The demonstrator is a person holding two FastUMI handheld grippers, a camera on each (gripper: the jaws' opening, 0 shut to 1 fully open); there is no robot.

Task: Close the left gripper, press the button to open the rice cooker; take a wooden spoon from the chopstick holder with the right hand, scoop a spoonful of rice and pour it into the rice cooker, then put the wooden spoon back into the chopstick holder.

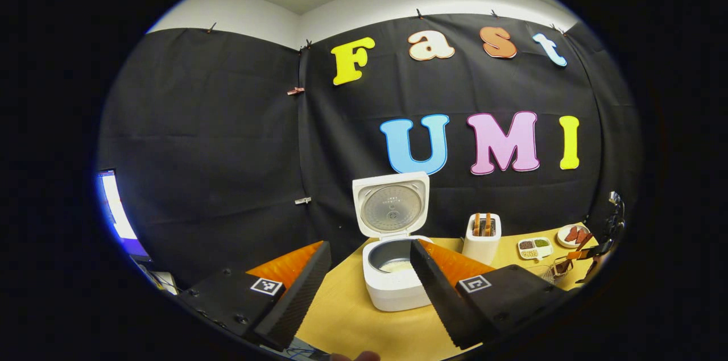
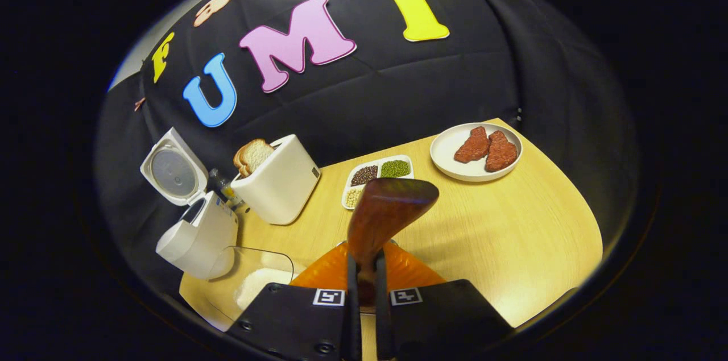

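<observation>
The white rice cooker (image 1: 395, 287) stands with its lid (image 1: 391, 206) raised, and some rice lies in its grey pot (image 1: 396, 264). My left gripper (image 1: 369, 247) is open, its fingers wide apart in front of the cooker and holding nothing. My right gripper (image 2: 365, 258) is shut on the handle of a dark wooden spoon (image 2: 389, 204). The spoon's bowl points up and away over the table, and I see no rice on it. A clear container of white rice (image 2: 256, 284) sits just left of the right gripper. The cooker (image 2: 199, 236) is at the far left.
A white toaster (image 2: 278, 182) with bread slices stands right of the cooker. A divided tray of beans (image 2: 375, 174) and a plate with two meat pieces (image 2: 476, 152) lie farther right on the wooden table (image 2: 512, 236). A wire basket (image 1: 553, 271) sits near the table's right end.
</observation>
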